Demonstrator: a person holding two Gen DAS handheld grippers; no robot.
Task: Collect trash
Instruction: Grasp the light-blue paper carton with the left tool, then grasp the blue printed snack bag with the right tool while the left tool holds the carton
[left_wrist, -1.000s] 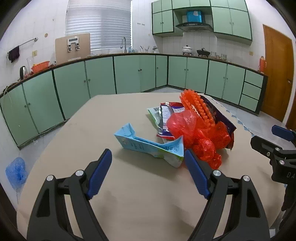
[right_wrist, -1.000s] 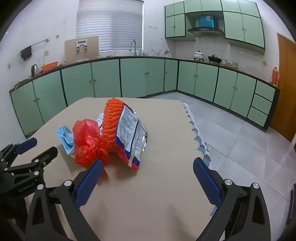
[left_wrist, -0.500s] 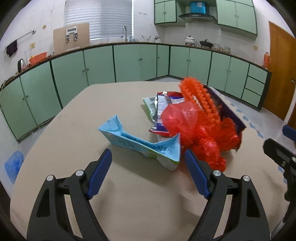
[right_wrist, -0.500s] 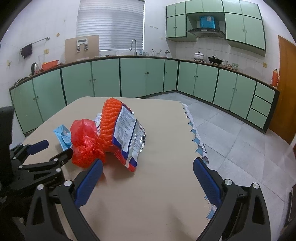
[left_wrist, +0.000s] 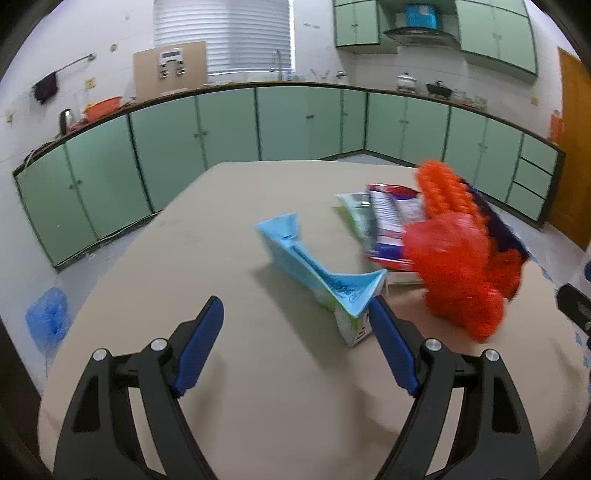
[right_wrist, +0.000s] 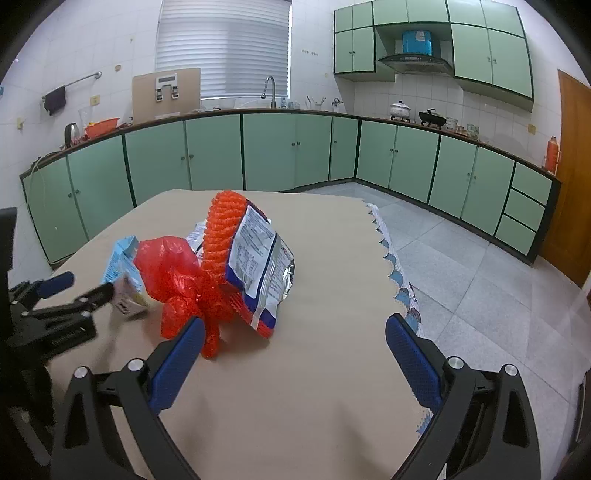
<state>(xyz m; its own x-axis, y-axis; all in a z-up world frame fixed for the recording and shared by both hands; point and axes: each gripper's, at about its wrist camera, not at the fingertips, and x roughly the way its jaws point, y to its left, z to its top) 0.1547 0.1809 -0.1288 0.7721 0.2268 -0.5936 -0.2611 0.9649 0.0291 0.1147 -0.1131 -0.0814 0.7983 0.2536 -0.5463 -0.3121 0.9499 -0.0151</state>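
Left wrist view: your left tool (left_wrist: 295, 345) stands apart, the blue carton (left_wrist: 325, 277) just above its right finger. Your right tool (right_wrist: 291, 354) is apart too, low in its frame.

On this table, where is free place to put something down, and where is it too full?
Free: the bare table left of the blue carton, toward the green cabinets; also the strip between the snack bag and the scalloped table edge, and the far end. Crowded: the middle, where carton, red plastic bag, orange net and wrappers pile together.
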